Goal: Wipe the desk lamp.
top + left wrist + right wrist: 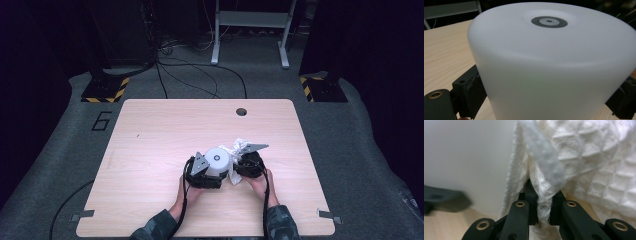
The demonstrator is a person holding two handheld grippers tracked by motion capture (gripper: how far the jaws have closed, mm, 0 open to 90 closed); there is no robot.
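Sitting near the middle of the wooden table (150, 130), toward the person's edge: a white cylinder (218, 161), upright, with a small dark ring on its top face. Left tongs (202, 172) clamped around its lower body, one black jaw on either side, seen close up in the left gripper view (554, 65). Right tongs (543, 205) pinched tight on a fold of white waffle-weave cloth (599, 165), right up against the cylinder's side (466, 157). From above, cloth (239, 147) bunched just behind and beside the cylinder, touching it.
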